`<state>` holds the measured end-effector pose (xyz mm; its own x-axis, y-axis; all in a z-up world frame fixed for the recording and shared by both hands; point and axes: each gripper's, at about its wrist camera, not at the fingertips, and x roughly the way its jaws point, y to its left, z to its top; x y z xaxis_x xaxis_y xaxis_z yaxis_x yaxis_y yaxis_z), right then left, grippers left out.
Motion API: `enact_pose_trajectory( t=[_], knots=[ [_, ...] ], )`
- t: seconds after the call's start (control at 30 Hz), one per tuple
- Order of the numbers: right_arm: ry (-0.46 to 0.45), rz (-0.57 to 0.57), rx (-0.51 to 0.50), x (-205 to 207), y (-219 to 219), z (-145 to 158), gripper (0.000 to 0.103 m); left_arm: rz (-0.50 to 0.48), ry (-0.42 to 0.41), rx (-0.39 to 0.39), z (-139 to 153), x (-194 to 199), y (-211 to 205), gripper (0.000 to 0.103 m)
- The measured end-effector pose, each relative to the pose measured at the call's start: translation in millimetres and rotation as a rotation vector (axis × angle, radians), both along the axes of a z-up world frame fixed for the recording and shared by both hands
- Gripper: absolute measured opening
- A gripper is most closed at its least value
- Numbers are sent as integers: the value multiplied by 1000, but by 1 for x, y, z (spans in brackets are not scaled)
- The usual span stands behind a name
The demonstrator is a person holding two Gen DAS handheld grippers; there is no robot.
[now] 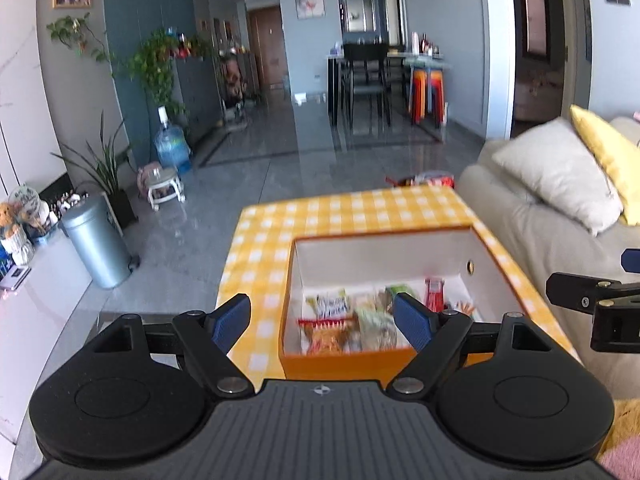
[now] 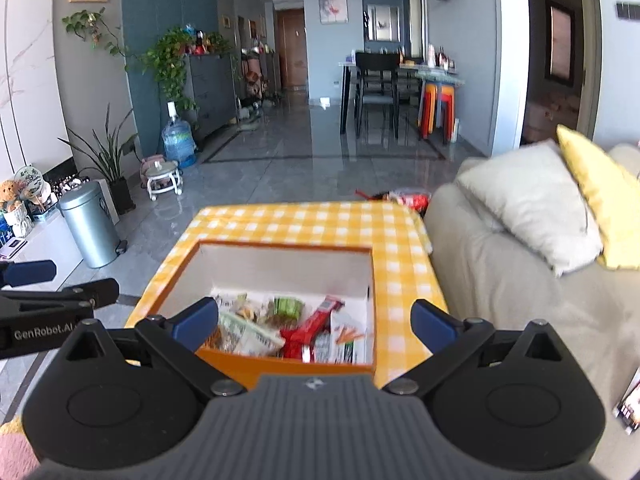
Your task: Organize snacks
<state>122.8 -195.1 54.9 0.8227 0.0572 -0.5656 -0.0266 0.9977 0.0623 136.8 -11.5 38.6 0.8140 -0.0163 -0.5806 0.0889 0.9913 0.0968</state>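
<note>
An orange box (image 1: 344, 358) with a white inside stands on a table with a yellow checked cloth (image 1: 340, 210). Several snack packets (image 1: 352, 322) lie on its floor. My left gripper (image 1: 322, 318) is open and empty, raised over the box's near left edge. In the right wrist view the same box (image 2: 288, 364) holds the snack packets (image 2: 288, 324), among them a red bar (image 2: 316, 320). My right gripper (image 2: 316, 324) is open and empty above the box's near edge. More snack bags (image 2: 408, 199) lie past the table's far right corner.
A beige sofa (image 2: 520, 300) with a white pillow (image 2: 532, 204) and a yellow pillow (image 2: 600, 192) lies right of the table. A metal bin (image 2: 90, 224), plants and a water jug (image 2: 178, 140) stand at left on the grey tiled floor.
</note>
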Motion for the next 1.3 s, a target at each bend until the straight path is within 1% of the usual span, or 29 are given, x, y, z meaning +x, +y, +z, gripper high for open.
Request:
enact_pose_trajectory(
  t=[0.13,0.3,0.5,0.6,0.8,1.3],
  knots=[
    [49,-9,16,5,-2,-19,99,-6,48,12,-17,1,-5,95],
    [90,-6,33,13,-2,-38,99,-13,110,6,-37,4,-11,95],
    [126,2,33,22,1,-54,99,-18,156,-2,-48,6,-14,95],
    [137,3,27,25,4,-58,99,-11,169,-17,-50,5,-13,95],
    [154,4,17,26,6,-65,99,4,181,-22,-51,7,-10,95],
    [136,7,7,24,9,-61,99,12,182,-23,-48,7,-7,95]
  ],
)
